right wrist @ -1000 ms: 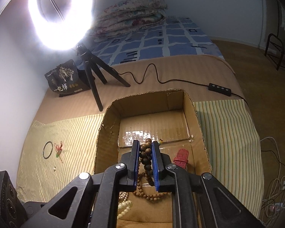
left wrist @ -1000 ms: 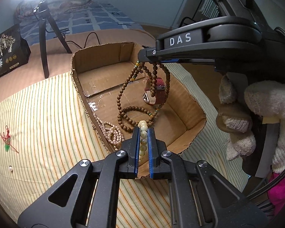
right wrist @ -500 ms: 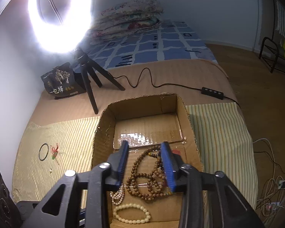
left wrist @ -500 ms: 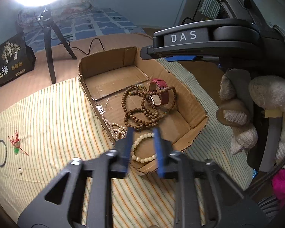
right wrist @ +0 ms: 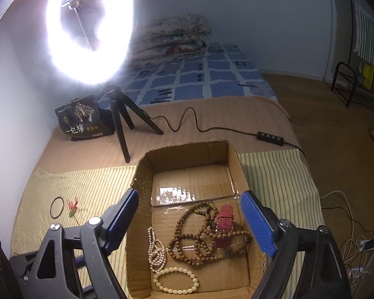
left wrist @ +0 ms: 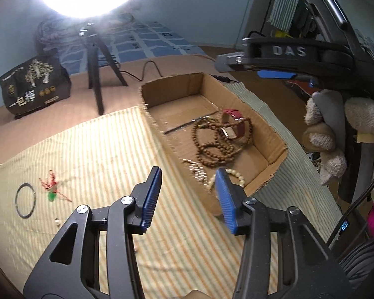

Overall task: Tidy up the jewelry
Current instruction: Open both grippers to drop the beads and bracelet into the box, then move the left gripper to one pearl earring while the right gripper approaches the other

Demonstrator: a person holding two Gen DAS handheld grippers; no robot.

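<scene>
A cardboard box on the striped cloth holds a brown bead necklace, a red watch strap, a pearl strand and a cream bead bracelet. A black ring, a red-and-green charm and a small bead lie on the cloth left of the box. My left gripper is open and empty near the box's near left corner. My right gripper is open and empty above the box.
A ring light on a tripod stands behind the box, with its cable and switch. A black bag sits at the back left. Folded bedding lies further back. Floor and cables are at the right.
Both grippers opened and let go: the brown necklace and the cream bracelet dropped into the box. Both grippers then opened wider and drew back; the left one swung left.
</scene>
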